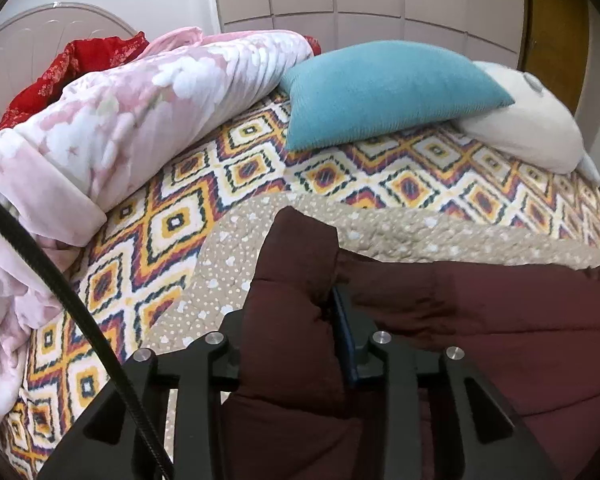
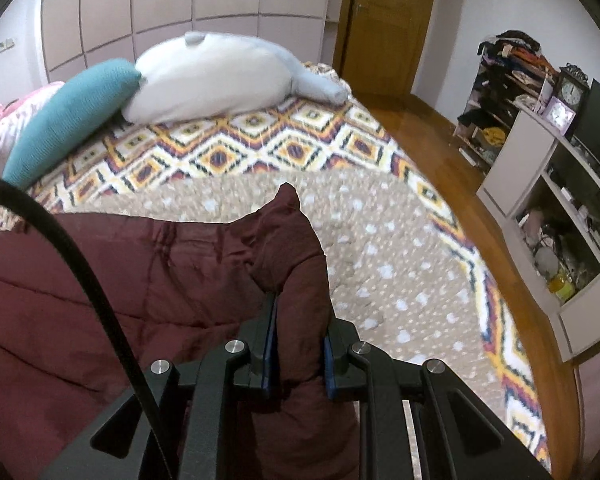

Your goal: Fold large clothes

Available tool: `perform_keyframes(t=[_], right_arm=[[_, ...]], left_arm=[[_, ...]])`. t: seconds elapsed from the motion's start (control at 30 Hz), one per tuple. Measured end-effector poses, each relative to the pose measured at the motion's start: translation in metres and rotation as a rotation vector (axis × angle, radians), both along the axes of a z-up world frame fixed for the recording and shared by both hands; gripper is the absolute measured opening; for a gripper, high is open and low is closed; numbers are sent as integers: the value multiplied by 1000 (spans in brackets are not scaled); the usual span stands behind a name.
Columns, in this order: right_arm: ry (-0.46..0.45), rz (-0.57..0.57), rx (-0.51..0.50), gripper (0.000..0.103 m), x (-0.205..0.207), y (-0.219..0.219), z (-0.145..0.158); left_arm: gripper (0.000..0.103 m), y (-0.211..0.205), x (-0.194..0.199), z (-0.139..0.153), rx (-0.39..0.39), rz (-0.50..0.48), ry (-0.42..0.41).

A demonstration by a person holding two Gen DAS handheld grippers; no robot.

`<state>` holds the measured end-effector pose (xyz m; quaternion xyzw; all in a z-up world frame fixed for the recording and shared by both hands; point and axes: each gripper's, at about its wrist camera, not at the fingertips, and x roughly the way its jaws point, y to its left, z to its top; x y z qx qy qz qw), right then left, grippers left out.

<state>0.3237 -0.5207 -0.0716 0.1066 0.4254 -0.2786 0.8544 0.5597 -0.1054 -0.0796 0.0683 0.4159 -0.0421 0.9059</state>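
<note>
Black linkage bars fill the bottom of both frames. Left gripper (image 1: 300, 340): fingers are clamped on a bunched fold of the maroon quilted jacket (image 1: 480, 320), which is spread to lower right of that frame. Right gripper (image 2: 298, 340): blue-padded fingers are pressed against another raised fold of the same jacket (image 2: 100, 280), spread to lower left. The jacket is laid on a beige dotted blanket (image 2: 380, 248), over a diamond-patterned bedspread (image 1: 236, 160). A teal cushion (image 1: 380, 88) and a white plush (image 2: 212, 76) are seen at upper centre; a pink floral quilt (image 1: 120, 120) is rolled at left.
</note>
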Motion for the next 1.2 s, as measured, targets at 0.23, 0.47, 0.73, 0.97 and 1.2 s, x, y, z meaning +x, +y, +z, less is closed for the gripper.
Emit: perform_keyframes(t=[0.23,0.47,0.73,0.97,1.2], right_arm=[[21,5,27,23,11,-8,-27],[-12,-19,54,34,13,-15,-44],[-95,-175,240,89,-10,-54,-57],[-89,-189,168,90,-36,-50,-14],[-90,-267,4,90,-77,-58,56]], left_arm=[[43,6,13,-26,-27,27,31],[55,16,23,-47,-74,72,66],[74,53,22,-40,-258,149,144],[76,59,-11,23,-145,91,57],[76,92,-41,84,-118,174,-24]])
